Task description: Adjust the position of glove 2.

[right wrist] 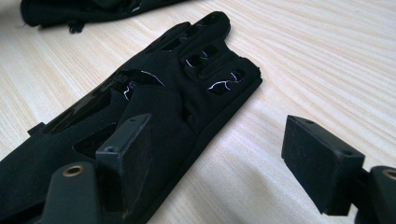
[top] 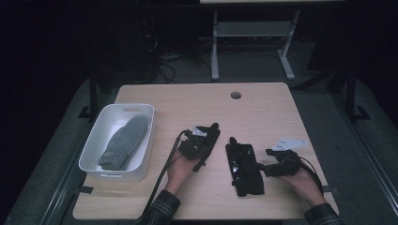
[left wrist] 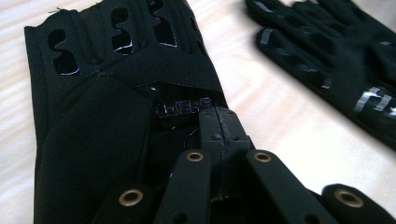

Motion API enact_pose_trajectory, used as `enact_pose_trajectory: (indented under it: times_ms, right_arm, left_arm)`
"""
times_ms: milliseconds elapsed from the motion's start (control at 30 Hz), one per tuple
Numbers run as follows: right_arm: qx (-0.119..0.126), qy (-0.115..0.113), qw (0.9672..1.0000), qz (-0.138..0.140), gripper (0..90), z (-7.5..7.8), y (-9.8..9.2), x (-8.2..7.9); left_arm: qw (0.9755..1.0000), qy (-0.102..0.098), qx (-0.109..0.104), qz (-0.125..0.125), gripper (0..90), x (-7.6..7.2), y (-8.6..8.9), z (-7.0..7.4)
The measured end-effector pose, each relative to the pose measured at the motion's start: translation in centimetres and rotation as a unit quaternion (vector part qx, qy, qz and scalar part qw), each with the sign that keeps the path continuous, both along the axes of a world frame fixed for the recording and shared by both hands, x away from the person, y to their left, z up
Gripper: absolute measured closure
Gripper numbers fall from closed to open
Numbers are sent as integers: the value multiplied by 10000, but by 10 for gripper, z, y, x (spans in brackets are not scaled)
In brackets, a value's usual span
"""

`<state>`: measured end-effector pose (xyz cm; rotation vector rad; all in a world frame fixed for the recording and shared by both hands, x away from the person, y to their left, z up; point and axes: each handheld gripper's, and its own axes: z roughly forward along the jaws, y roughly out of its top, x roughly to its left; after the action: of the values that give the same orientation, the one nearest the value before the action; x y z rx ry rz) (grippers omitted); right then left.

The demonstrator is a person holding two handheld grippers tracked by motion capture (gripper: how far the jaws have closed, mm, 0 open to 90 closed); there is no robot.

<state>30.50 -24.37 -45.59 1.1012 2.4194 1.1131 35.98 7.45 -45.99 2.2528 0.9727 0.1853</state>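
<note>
Left gripper point(top: 202, 136) fingers pinched shut on one soft black fabric glove point(left wrist: 116, 93) over the light wooden desk point(top: 263, 108); right gripper point(right wrist: 224, 168) fingers spread astride the second limp glove point(right wrist: 154, 98); best gripped at the cuff

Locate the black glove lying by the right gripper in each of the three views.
High view: the glove lies right of centre on the table, just left of the right gripper.
Left gripper view: upper right corner, blurred.
Right gripper view: centre, running up from the lower left.
Shared landmark: the second glove, lying beside it in every view.
</note>
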Motion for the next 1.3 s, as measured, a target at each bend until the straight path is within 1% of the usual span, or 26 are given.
enact_pose_trajectory:
  times_ms: [200, 267, 333, 367, 400, 433, 467, 500, 533, 567, 600, 633, 667, 700, 733, 767, 800, 833, 867, 900, 967, 1033, 1133, 1167, 1200, 1300]
  right_arm:
    - [-1, 3, 10000, 1, 245, 0, 0, 0]
    - [-3, 1, 10000, -1, 244, 0, 0, 0]
    - [9, -1, 10000, -5, 244, 0, -1, 0]
    - [10, -13, 10000, -4, 244, 1, -1, 0]
    - [13, -18, 10000, -9, 244, 1, -1, 0]
    - [5, -19, 10000, -3, 244, 1, -2, 0]
    - [-1, -8, 10000, 6, 244, 1, -2, 0]
    - [-2, 1, 10000, 5, 244, 1, -2, 0]
    - [-6, 0, 10000, 8, 244, 1, -1, 0]
    - [8, 1, 10000, 1, 244, 1, -1, 0]
    - [3, -10, 10000, 6, 245, 1, -1, 0]
    - [9, -18, 10000, 3, 244, 1, -1, 0]
    - [9, -18, 10000, 3, 244, 1, -1, 0]
    - [15, -26, 10000, -1, 244, 1, -1, 0]
    - [15, -26, 10000, -1, 244, 1, -1, 0]
    - [1, -15, 10000, -1, 244, 1, -2, 0]
    - [12, -5, 10000, -16, 245, 1, -2, 0]
    - [11, 0, 10000, -12, 245, 1, -2, 0]
    - [5, 15, 10000, -13, 245, 1, -2, 0]
    - [7, 23, 10000, -19, 244, 1, -2, 0]
    - [0, 31, 10000, -17, 245, 0, -1, 0]
    - [-12, 23, 10000, -11, 245, 0, -1, 0]
    - [-12, 17, 10000, -2, 244, 0, -1, 0]
    - [-13, 24, 10000, -6, 244, 0, -1, 0]
    - [-11, 28, 10000, -10, 244, 0, -1, -1]
    - [-21, 21, 10000, -3, 244, -1, -1, -1]
  left_arm:
    - [9998, 69, -75, -188, 894, -12, -11, 0]
    - [9997, 60, -62, -210, 888, -12, -11, 2]
    - [9997, 32, -64, -223, 879, -10, -9, 8]
    - [9998, -51, -50, -202, 884, -8, -5, 18]
    - [9998, -51, -50, -202, 892, -8, -5, 18]
    - [9997, -177, -55, -163, 893, -3, 0, 27]
    - [9997, -204, 41, -153, 893, 1, 4, 31]
    - [9997, -204, 41, -153, 894, 1, 4, 31]
    - [9996, -220, 107, -132, 894, 9, 11, 34]
    - [9996, -220, 107, -132, 894, 9, 11, 34]
    - [9995, -235, 210, -53, 894, 16, 17, 33]
    - [9995, -235, 210, -53, 894, 16, 17, 33]
    - [9996, -195, 213, -39, 894, 19, 21, 31]
    - [9994, -77, 328, -23, 894, 25, 27, 24]
    - [9994, -77, 328, -23, 894, 25, 27, 24]
    - [9991, 41, 404, -140, 894, 29, 31, 16]
    - [9991, 41, 404, -140, 894, 29, 31, 16]
    - [9982, 141, 531, -254, 894, 28, 31, 10]
    - [9976, 118, 601, -318, 894, 26, 31, 8]
    - [9979, 91, 552, -330, 894, 25, 31, 8]
    - [9978, 134, 537, -365, 894, 24, 31, 8]
    - [9973, 213, 537, -454, 894, 17, 32, 9]
    - [9960, 232, 584, -634, 895, 7, 31, 9]
    - [9960, 232, 584, -634, 894, 7, 31, 9]
    - [9949, 231, 631, -747, 894, 1, 30, 10]
    - [9935, 217, 657, -901, 895, -8, 30, 10]
